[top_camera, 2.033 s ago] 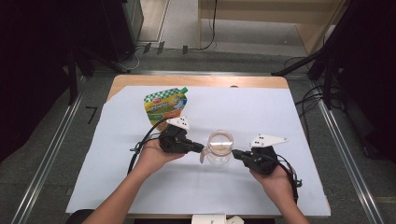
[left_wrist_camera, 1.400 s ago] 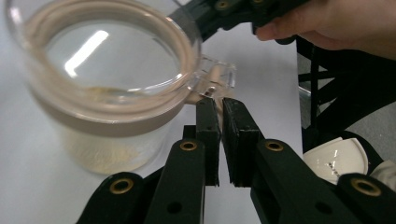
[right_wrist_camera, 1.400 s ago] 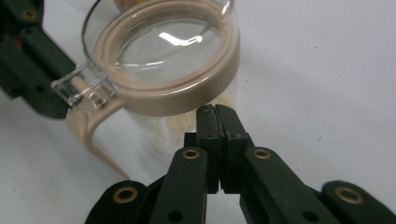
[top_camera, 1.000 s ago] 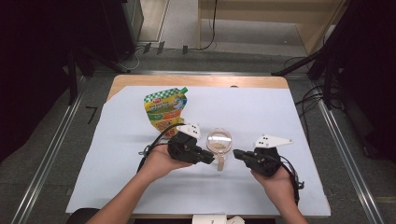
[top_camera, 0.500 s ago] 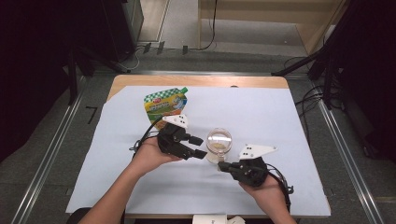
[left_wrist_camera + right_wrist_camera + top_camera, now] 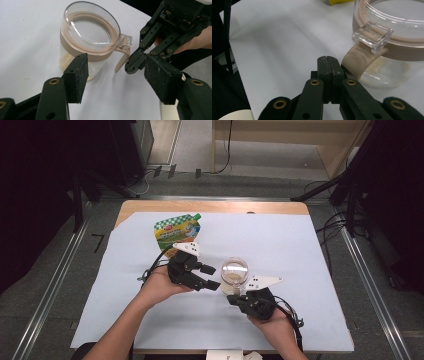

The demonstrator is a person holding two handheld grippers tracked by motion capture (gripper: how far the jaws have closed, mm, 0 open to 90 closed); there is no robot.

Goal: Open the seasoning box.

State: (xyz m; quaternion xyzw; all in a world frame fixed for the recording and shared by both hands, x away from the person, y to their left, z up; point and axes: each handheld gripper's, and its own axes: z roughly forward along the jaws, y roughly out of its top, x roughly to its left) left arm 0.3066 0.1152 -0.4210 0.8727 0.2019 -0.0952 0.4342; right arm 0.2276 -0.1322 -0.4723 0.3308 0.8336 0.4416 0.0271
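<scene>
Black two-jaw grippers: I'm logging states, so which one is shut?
The right gripper, by the clear jar's beige latch, has its jaws pressed together on nothing; the left gripper stands wide open.

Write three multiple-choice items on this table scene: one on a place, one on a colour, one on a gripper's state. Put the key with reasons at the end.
1. Where does the snack pouch lie relative to the jar?
A. Beyond it, toward the left gripper's side
B. Between the jar and the person
C. On top of the jar

2. What colour is the band around the jar's lid?
A. Blue
B. Tan
C. Red

3. How do the right gripper jaws stand?
A. Wide open around the jar
B. Shut on the pouch
C. Closed together, holding nothing

Key
1: A, since the high view shows the pouch farther up the white sheet and left of the jar.
2: B, since both gripper views show a tan ring and latch.
3: C, since the right gripper view shows its jaws pressed together beside the latch, while the left gripper is open.
</scene>
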